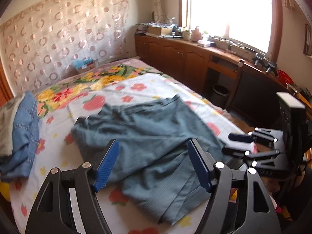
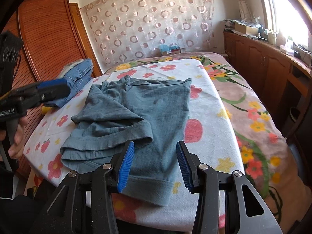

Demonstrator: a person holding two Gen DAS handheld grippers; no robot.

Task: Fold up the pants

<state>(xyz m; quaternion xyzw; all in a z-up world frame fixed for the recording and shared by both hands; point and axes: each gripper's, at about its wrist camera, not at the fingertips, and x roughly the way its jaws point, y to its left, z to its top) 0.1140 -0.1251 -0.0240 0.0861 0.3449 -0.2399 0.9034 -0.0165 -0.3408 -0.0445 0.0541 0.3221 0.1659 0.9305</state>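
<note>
bed fills the middle of both views, covered with a pink floral blanket and, over that, a white flowered sheet. a patterned curtain hangs on the wall at the top of the frame, a wooden wardrobe stands at upper left in the right wrist view, and a run of wooden cabinets sits under the bright window at upper right in the left wrist view.

pants, grey-blue, lie on the white sheet at frame centre, partly folded: one layer is turned over the rest, with hemmed edges stacked toward lower left in the right wrist view. surface creased, not flat. blue jeans lie bunched at the left edge of the bed, apart from the pants.

left tool: released, blue pads spread wide above the pants, no cloth between them. in the right wrist view it appears at the left edge, gripped by a hand.

right tool: pads standing partly apart over the near hem of the pants, nothing pinched between them. it shows at the right of the left wrist view, beside the pants' edge.
</note>
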